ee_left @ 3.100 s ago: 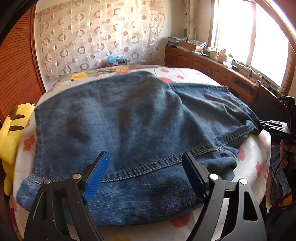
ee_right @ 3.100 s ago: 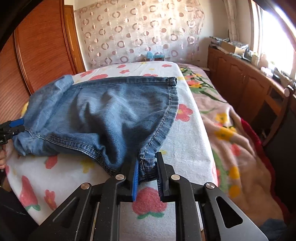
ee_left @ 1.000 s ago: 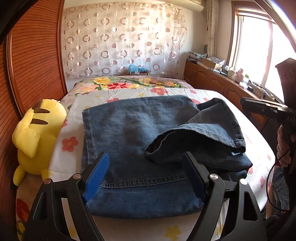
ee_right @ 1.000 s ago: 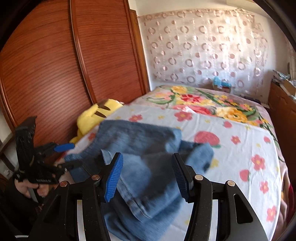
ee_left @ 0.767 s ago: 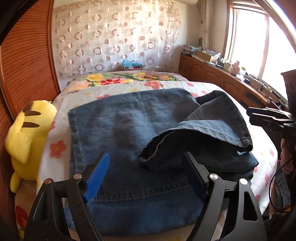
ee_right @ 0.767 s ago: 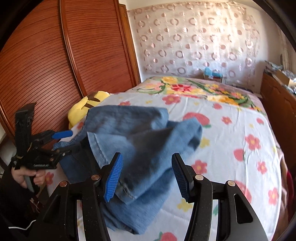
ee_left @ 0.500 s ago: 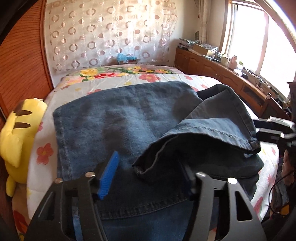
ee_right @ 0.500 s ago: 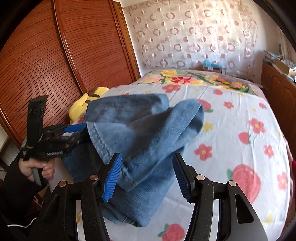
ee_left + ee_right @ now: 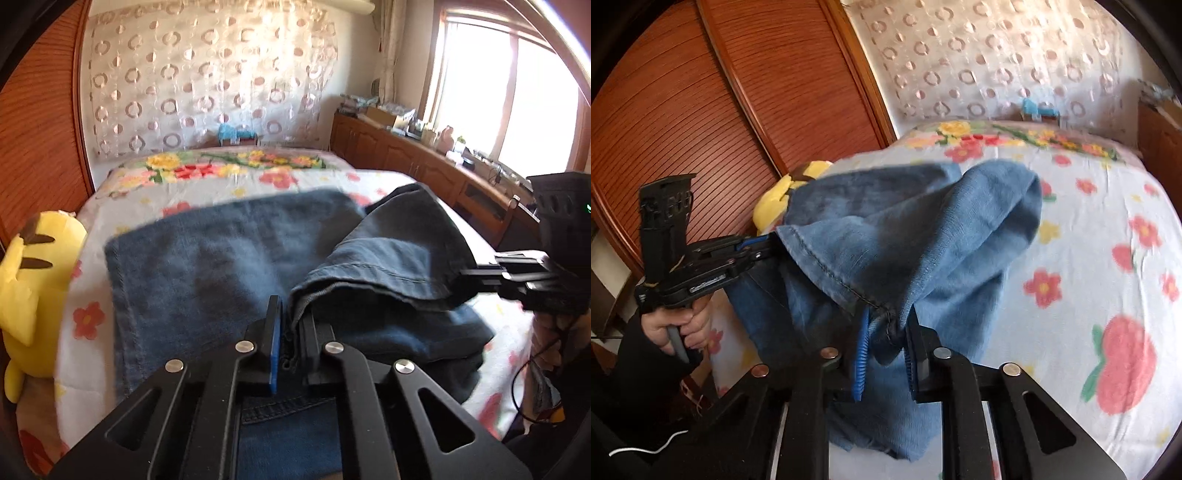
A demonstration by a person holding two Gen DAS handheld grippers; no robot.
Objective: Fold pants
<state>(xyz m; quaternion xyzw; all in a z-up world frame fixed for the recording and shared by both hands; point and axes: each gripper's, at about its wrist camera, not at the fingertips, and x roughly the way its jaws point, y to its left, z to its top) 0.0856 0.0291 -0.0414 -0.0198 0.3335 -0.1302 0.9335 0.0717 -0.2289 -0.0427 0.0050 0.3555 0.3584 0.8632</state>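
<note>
While the pants (image 9: 229, 266) lie partly folded on the flowered bed (image 9: 207, 184), a hemmed edge is pinched at one corner by the left hand-held gripper (image 9: 290, 343); its other corner sits between the closing jaws of the right hand-held gripper (image 9: 886, 332). A fold is judged under way; next, both corners should be carried across together and laid flat.

- We see blue denim pants (image 9: 229, 266), partly folded, lying on the flowered bed (image 9: 207, 184) just beside the yellow plush toy (image 9: 33, 266).
- Their lower layer lies flat on the bed.
- A hemmed flap (image 9: 923, 236) is raised off that layer, sagging between its two pinched corners.
- The flap's stitched edge (image 9: 384, 271) runs on the side away from the toy.
</note>
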